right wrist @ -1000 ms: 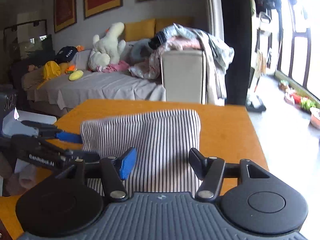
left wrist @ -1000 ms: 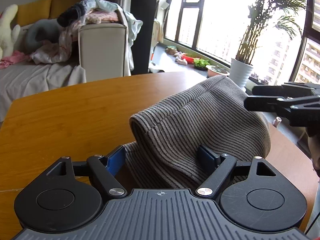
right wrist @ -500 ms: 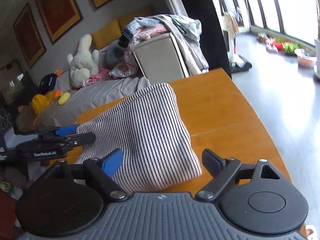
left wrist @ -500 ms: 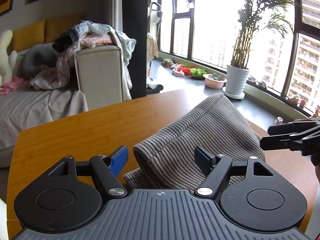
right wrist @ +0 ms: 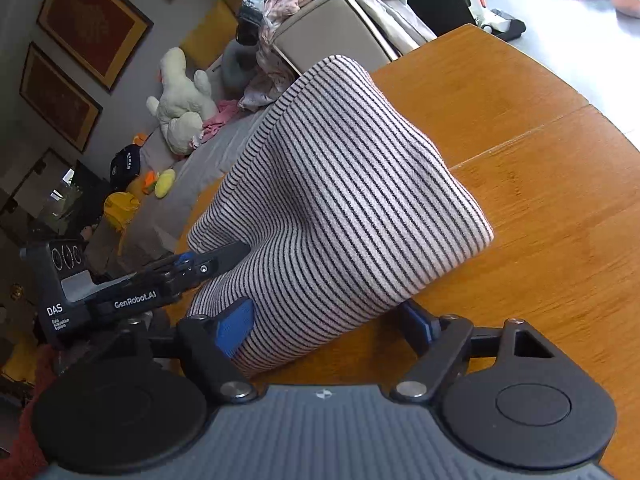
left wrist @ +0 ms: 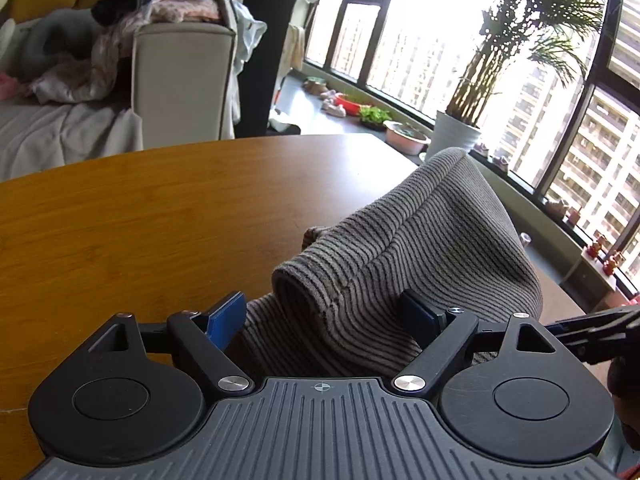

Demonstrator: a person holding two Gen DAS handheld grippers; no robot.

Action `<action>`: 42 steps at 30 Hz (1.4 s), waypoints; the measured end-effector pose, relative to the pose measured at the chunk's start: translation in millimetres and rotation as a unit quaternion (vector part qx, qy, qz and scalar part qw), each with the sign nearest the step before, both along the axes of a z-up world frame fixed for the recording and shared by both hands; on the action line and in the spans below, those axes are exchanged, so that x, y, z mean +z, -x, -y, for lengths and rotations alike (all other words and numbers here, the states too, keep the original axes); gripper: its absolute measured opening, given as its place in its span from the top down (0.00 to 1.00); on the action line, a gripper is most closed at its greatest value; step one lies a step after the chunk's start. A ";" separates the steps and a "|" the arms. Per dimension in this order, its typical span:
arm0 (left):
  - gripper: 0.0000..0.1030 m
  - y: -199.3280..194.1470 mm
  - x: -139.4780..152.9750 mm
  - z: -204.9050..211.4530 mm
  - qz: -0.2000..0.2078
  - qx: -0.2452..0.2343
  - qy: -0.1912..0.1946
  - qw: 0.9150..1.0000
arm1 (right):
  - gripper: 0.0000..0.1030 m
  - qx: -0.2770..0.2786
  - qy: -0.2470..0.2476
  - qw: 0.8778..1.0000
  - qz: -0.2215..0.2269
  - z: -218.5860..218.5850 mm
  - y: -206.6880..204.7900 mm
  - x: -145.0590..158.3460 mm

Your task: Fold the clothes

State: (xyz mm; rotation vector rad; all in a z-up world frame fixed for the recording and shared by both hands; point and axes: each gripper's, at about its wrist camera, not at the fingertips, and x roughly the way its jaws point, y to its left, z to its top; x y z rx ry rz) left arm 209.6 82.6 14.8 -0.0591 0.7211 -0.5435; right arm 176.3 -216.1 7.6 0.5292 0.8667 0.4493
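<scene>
Two grippers, left gripper (left wrist: 324,314) and right gripper (right wrist: 324,322), both spread apart, straddling the striped garment (right wrist: 340,184) bunched on the table (left wrist: 120,220) near its window edge. Risk: jaws closing on one layer, fold slumping.

Layout, taken from the bench (left wrist: 120,220). I see the striped garment (left wrist: 420,260) lying on the bench toward its window-side edge. My left tool (left wrist: 324,320) sits at the garment's near end, with folds of it between the fingers; my right tool (right wrist: 328,328) sits at the garment's other side. Behind the bench stands the armchair (left wrist: 184,80), clothes heaped on it. The sofa (right wrist: 192,168) lies left of the armchair, a plush toy (right wrist: 180,100) on it. The potted plant (left wrist: 456,136) stands beyond the bench, by the window.
</scene>
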 end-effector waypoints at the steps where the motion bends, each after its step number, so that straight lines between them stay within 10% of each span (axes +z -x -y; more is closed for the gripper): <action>1: 0.17 0.4 -0.3 -2.0 -0.003 0.001 0.004 1.000 | 0.23 0.000 0.002 1.000 0.003 0.7 -4.7 0.3; 17: 0.28 25.6 -0.8 -1.3 -0.045 0.041 0.048 0.997 | 0.23 0.045 0.160 0.978 0.128 -35.9 -81.8 25.4; 25: 0.29 74.7 1.3 11.7 -0.027 -0.011 0.056 0.998 | 0.22 0.068 0.257 0.934 0.236 -55.0 -43.7 56.7; 37: 0.31 76.1 18.8 -61.4 0.013 0.196 0.001 0.981 | 0.11 0.185 0.322 0.852 0.370 -143.4 64.5 31.4; 40: 0.30 79.2 24.6 -63.1 0.019 0.197 -0.006 0.980 | 0.12 0.169 0.348 0.849 0.359 -160.9 56.1 14.5; 42: 0.29 80.4 27.6 -61.5 0.021 0.197 -0.006 0.980 | 0.29 0.159 0.367 0.847 0.350 -164.5 48.9 7.1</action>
